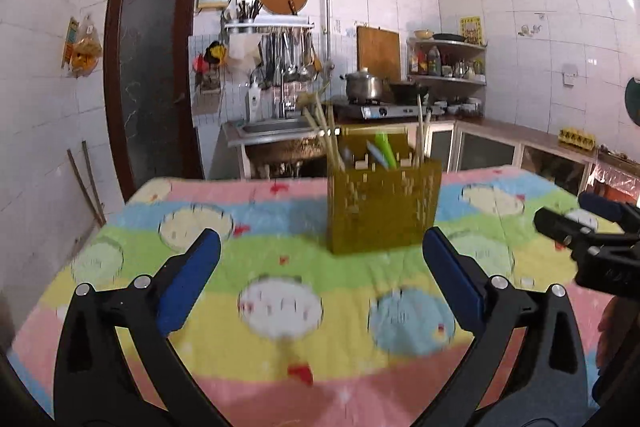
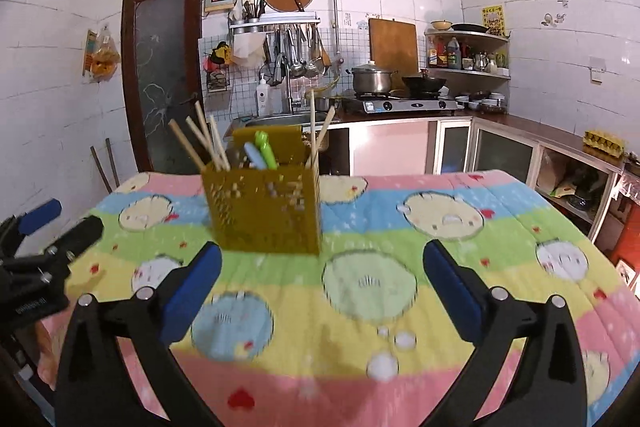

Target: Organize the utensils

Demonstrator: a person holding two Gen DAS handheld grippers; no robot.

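Observation:
An olive-green perforated utensil holder (image 1: 382,207) (image 2: 266,209) stands upright on the table, on a pastel cartoon-print cloth (image 1: 280,307) (image 2: 360,291). Wooden chopsticks (image 1: 326,135) (image 2: 202,143) lean out of its left and right compartments; green and blue plastic utensils (image 1: 382,151) (image 2: 260,153) stick up in the middle one. My left gripper (image 1: 320,247) is open and empty, a little short of the holder. My right gripper (image 2: 322,259) is open and empty too, with the holder ahead to its left. Each gripper shows at the edge of the other's view, the right gripper (image 1: 592,239) and the left gripper (image 2: 44,239).
Beyond the table are a steel sink (image 2: 280,119), a gas stove with a pot (image 2: 374,79) and a wok, counter cabinets (image 2: 500,151) along the right wall, and a dark door (image 2: 164,75) at the left. Hanging ladles and a round board sit on the tiled wall.

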